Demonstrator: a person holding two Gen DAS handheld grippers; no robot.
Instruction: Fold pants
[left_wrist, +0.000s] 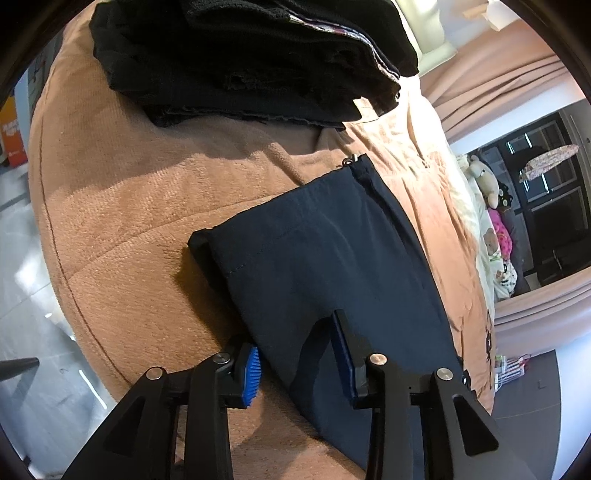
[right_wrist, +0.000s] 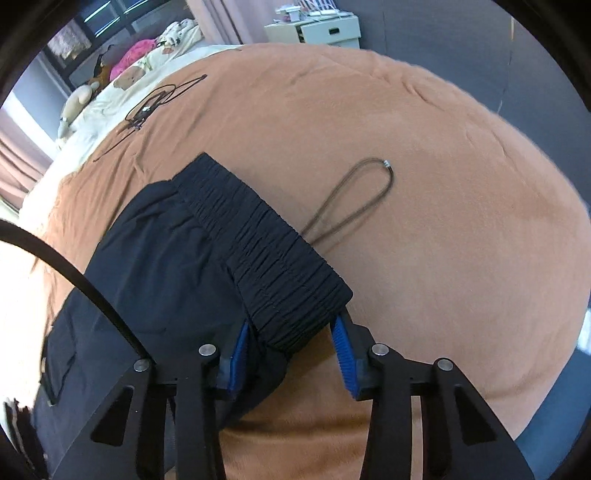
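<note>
Dark navy pants (left_wrist: 332, 258) of smooth woven cloth lie flat on a tan fleece blanket (left_wrist: 129, 221), their long axis running between the two hands: the hem end sits at the left gripper (left_wrist: 295, 365), the gathered, ribbed elastic waistband (right_wrist: 266, 254) at the right gripper (right_wrist: 291, 354), so each hand is nearest its own end. The left gripper stands part open, straddling the hem edge with one blue pad off the cloth; the right, also part open, brackets the waistband corner, though whether its pads press cannot be told. A drawcord loop (right_wrist: 354, 199) trails beyond the waistband; a black garment pile (left_wrist: 240, 55) lies well apart.
</note>
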